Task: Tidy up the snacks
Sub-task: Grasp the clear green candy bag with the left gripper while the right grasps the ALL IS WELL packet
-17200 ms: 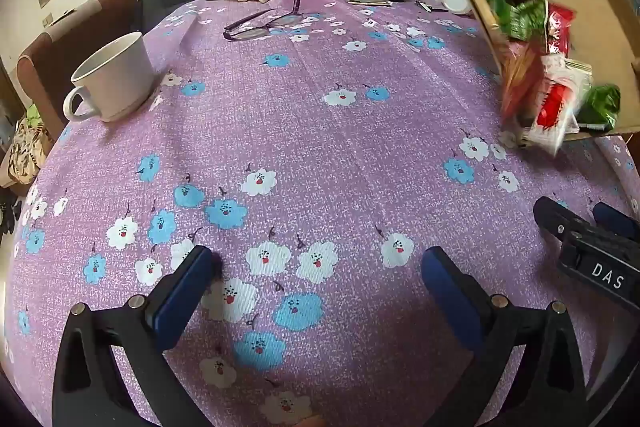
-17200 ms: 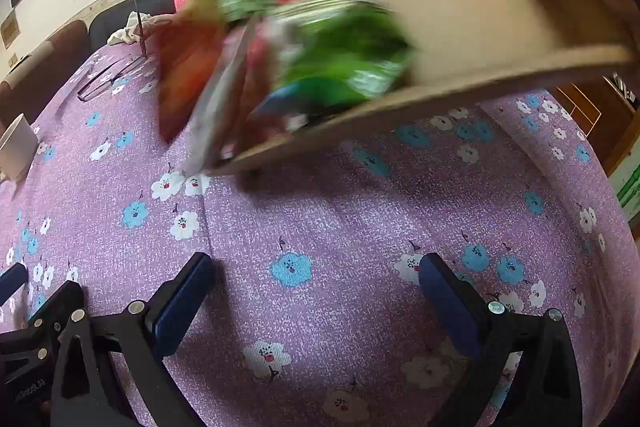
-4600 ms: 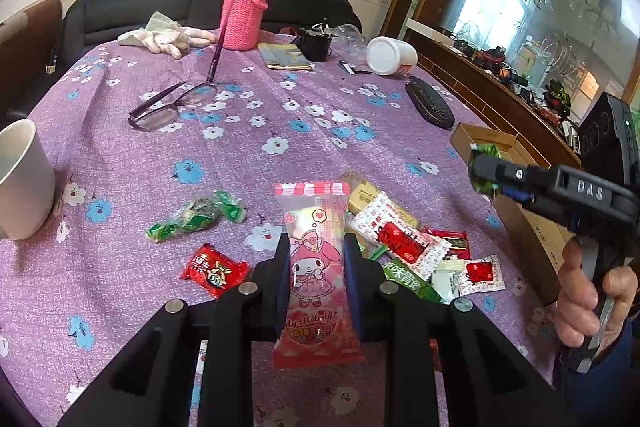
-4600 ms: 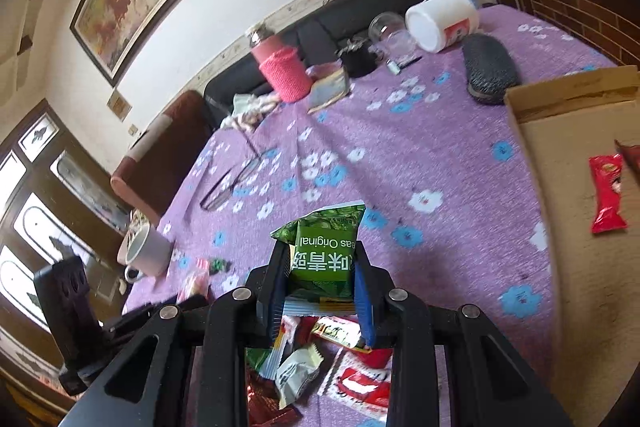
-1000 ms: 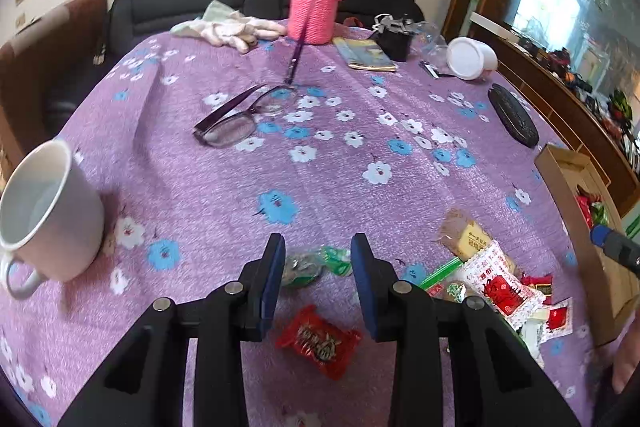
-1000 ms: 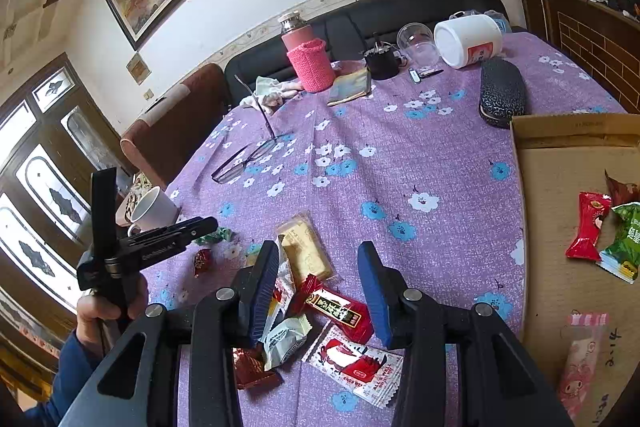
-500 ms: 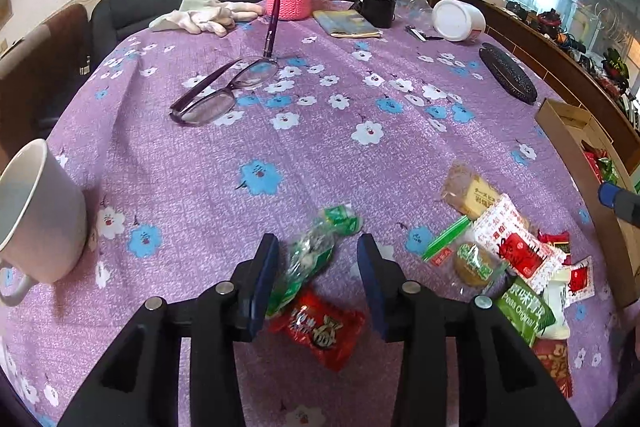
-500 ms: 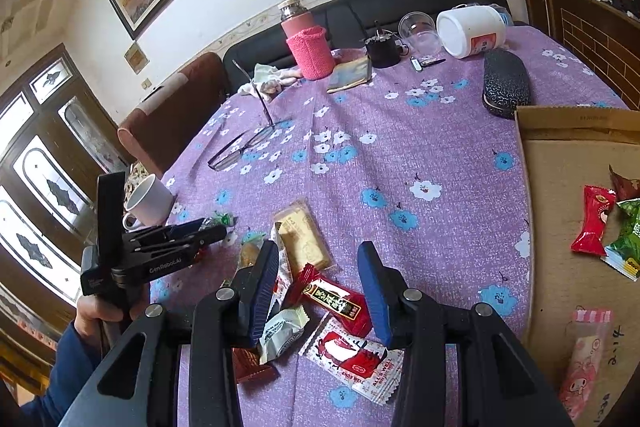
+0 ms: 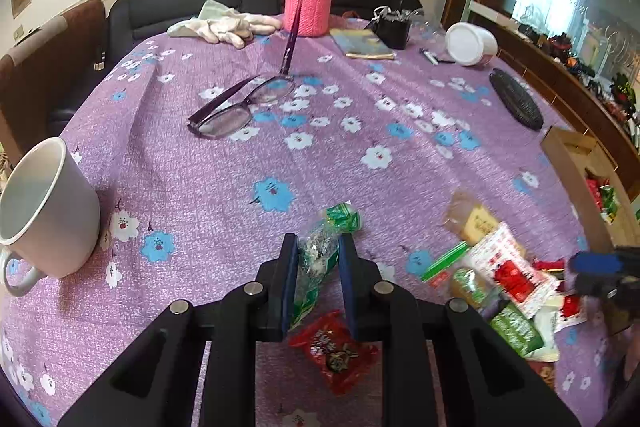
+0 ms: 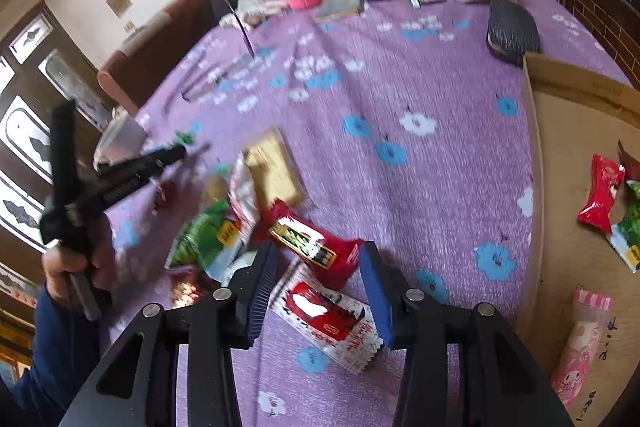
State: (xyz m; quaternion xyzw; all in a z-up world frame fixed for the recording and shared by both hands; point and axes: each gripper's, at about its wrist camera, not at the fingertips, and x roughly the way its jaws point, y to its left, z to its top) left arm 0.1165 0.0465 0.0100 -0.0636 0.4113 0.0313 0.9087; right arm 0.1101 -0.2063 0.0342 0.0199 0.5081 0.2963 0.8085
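Left tool [image 9: 314, 281], lower centre of frame, has just been closing and now clenches the green snack packet [image 9: 320, 259], presumably for transfer to the cardboard box [image 10: 576, 187] at right. Right tool [image 10: 318, 287] is released, straddling the red packet [image 10: 312, 243] on the counter [image 10: 420, 75].

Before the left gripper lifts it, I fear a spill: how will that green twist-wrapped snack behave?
The green snack is probably light and crinkly; its free end past the left gripper may droop. The jaws have just closed on its middle, so slipping seems unlikely.
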